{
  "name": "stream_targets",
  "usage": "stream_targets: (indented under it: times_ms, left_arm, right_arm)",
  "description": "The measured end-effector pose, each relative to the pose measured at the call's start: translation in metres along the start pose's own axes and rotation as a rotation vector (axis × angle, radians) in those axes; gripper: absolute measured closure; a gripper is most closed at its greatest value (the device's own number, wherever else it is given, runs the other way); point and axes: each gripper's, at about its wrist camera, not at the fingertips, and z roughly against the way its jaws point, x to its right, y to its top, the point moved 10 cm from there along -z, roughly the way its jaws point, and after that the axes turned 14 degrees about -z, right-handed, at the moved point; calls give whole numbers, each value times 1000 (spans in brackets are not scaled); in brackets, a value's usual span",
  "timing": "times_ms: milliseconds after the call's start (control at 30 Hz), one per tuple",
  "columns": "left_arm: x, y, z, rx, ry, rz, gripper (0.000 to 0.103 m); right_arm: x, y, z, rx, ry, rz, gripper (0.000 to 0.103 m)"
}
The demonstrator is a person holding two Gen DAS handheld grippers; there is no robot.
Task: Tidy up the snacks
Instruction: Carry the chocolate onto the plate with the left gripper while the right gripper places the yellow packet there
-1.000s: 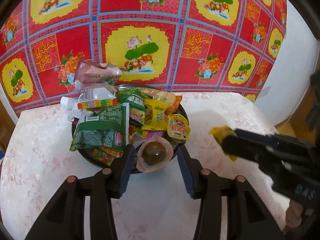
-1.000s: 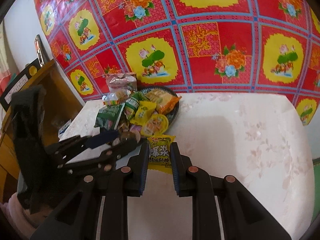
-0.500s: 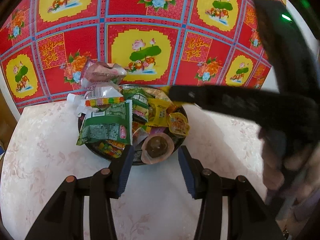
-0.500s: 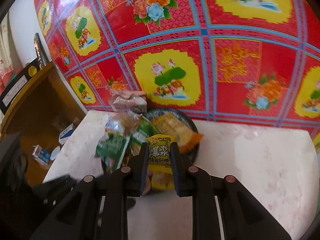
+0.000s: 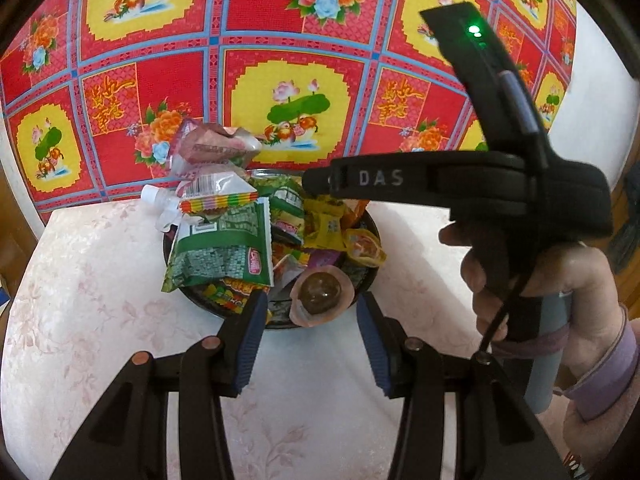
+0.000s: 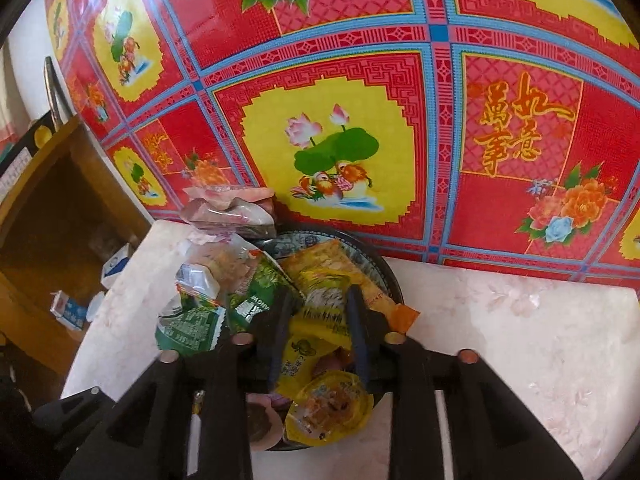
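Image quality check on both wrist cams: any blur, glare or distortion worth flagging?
Left wrist view: sharp; heavy fisheye bends the patterned cloth grid; a green light blooms on the right gripper. Right wrist view: softer, with smear on the yellow snack packet between the opening jaws; the wooden shelf at left sits in shadow; glare washes out the tabletop.

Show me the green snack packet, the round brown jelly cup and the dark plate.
green snack packet point(image 5: 224, 248), left wrist view, front face.
round brown jelly cup point(image 5: 320, 293), left wrist view, domed centre.
dark plate point(image 6: 390, 272), right wrist view, far rim.
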Motion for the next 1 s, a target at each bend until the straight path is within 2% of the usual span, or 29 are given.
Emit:
stream_targets:
  times_ms: [133,467,600,1000]
  left_arm:
    - [-1,-1,2,-3,6,5,54]
    - [-9,-3,11,-7,33,28,54]
    - [-15,-4,15,-6,46,46,54]
    - [-32,-6,27,-7,81,93,54]
  right_arm:
    - [-2,-1,8,12,4,20,65]
    - [-6,-9,40,57,-5,13,64]
    - [-2,-19,59,75,-21,-13,61]
    - [-5,-56,84,78,-40,-65,60]
